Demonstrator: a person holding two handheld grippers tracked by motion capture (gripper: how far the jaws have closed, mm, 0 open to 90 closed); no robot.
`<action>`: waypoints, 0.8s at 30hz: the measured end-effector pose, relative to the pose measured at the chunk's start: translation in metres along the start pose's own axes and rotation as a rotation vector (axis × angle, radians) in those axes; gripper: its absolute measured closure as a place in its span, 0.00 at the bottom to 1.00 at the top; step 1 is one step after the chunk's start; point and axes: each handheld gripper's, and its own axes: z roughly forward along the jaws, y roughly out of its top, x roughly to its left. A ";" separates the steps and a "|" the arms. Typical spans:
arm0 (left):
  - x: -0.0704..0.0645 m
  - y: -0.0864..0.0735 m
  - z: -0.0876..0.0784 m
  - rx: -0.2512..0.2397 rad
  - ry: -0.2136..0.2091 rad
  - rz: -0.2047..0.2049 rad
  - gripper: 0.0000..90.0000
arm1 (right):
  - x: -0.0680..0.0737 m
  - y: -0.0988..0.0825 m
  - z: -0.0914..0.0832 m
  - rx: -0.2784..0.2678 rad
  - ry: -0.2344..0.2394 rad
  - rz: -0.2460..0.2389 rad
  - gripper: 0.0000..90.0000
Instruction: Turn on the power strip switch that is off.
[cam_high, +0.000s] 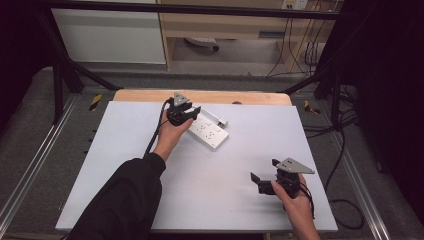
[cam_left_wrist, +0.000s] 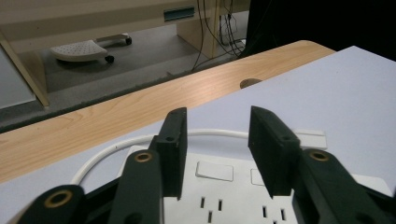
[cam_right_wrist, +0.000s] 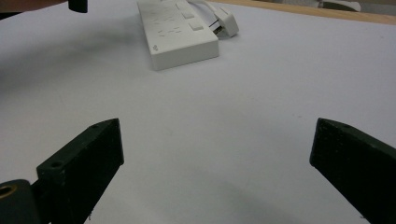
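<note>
One white power strip (cam_high: 209, 131) lies flat near the far middle of the grey mat (cam_high: 125, 150), its cord (cam_left_wrist: 107, 151) and plug (cam_high: 216, 119) curled just behind it. Over its near end hangs the left gripper (cam_high: 186, 114), jaws partly open with nothing between them. Well apart, near the front right corner, the right gripper (cam_high: 260, 181) is wide open and empty above bare mat.

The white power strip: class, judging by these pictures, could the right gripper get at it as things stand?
Probably yes. The right gripper sits with jaws wide apart, and only bare white table lies between it and the power strip. The left gripper hovers over the strip's far end.
</note>
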 end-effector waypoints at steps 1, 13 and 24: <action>0.000 0.000 0.000 0.003 -0.002 -0.002 0.67 | 0.000 0.000 0.000 0.000 -0.001 -0.001 0.04; 0.007 -0.001 0.003 0.004 -0.012 -0.003 0.93 | -0.004 -0.002 0.003 0.011 -0.016 0.021 0.04; -0.002 -0.008 0.014 0.042 -0.044 0.029 1.00 | -0.004 -0.001 0.003 0.007 -0.018 0.027 0.04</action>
